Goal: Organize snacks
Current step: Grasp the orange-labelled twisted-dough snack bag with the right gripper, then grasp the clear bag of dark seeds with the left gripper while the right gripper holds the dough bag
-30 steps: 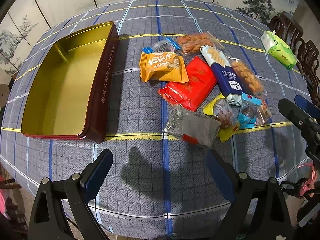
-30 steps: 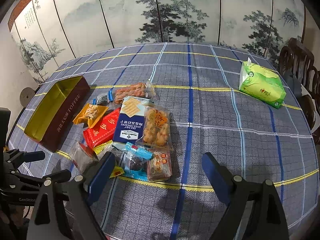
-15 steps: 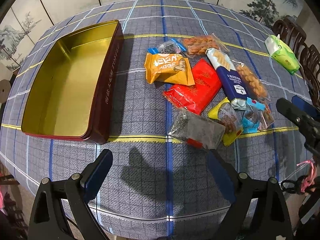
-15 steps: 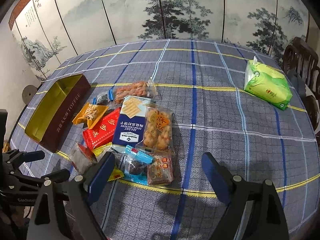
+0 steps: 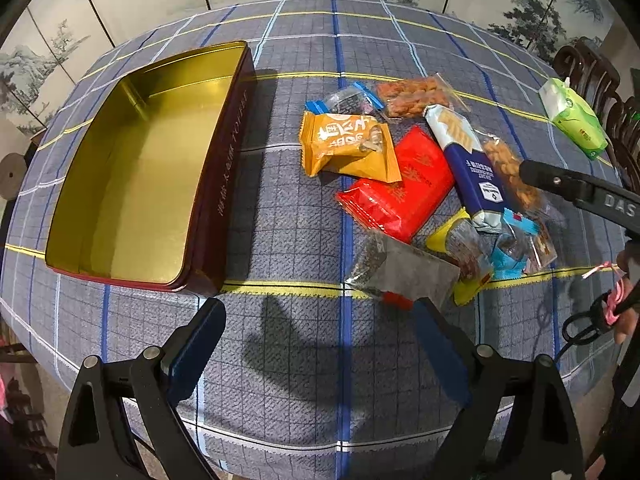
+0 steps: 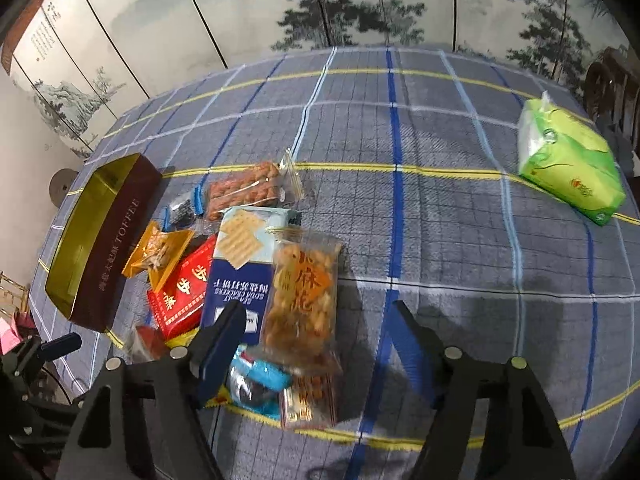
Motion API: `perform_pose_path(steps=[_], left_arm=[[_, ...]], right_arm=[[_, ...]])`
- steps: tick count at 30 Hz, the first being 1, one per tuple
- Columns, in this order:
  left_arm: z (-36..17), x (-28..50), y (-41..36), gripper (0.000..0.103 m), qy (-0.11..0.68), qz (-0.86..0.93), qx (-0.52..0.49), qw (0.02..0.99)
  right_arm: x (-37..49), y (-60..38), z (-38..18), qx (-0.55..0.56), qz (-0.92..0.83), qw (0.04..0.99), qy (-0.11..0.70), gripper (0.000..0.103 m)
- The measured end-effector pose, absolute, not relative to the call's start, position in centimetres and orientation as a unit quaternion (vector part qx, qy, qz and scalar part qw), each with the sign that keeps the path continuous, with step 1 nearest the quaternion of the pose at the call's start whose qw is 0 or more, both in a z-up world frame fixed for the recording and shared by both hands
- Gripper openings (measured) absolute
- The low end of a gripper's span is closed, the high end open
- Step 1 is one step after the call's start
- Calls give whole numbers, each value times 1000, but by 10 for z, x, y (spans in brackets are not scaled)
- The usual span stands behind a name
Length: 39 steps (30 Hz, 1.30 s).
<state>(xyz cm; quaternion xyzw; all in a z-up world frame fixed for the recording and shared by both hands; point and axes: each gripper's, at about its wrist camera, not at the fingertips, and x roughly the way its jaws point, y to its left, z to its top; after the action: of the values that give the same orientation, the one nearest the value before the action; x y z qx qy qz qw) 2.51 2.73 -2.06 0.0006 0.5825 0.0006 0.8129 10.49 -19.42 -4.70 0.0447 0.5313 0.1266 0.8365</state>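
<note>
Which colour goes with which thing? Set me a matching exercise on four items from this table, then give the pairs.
Things:
1. toffee tin
2. tissue pack
3. cracker pack
4. packet beside the tin

Colours:
A. orange
B. green
C. dark red outside, gold inside
D. navy blue with a pale end

Pairs: 1-C, 2-B, 3-D, 4-A
</note>
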Motion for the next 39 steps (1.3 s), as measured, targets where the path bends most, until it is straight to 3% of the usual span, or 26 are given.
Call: perform_pose_path(steps=[8,24,39], left_arm=[[-24,30,28,88,589,4,-1,808],[-24,33,21,86,601,-1,-21,799],[-32,43,34,80,640,-1,-197,743]], right_arm=[[121,-186,-70,49,140,811,566,41],[119,-224,-75,9,81,835,544,39],[89,-252,-78,4,58,853,519,39]])
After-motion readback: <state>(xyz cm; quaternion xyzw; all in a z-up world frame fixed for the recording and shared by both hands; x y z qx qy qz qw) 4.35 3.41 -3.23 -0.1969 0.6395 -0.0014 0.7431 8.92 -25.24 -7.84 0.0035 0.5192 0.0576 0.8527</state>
